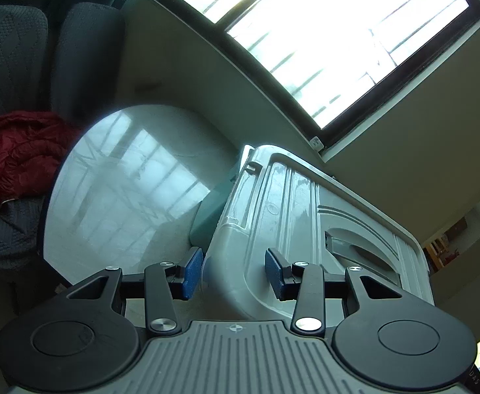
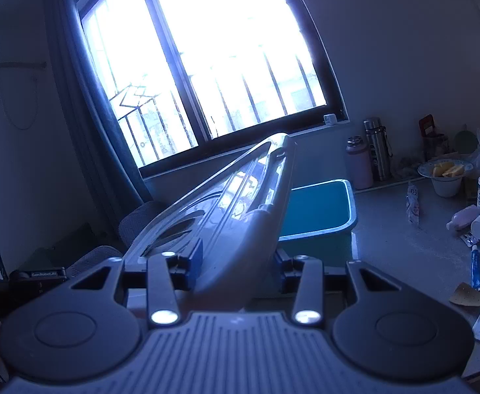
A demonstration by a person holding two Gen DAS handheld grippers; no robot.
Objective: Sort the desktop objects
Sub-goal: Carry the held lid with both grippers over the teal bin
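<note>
Both the left gripper and right gripper have jaws pinching opposite rims of the grey plastic lid, raised tilted over the teal bin on the counter (light, stiff, probably slick; the rim suits gripping).

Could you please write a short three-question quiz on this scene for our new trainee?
1. True or false: the grey plastic lid lies flat on the teal bin.
2. Which claw has the lid's edge between its fingers? A. left only B. right only C. both
3. Fill in: the bowl on the counter holds ____ pieces of food.

Key
1. False: the lid is raised and tilted, its edge in the right claw and the left claw.
2. C, though neither view settles how tightly they grip.
3. Yellow.
</note>
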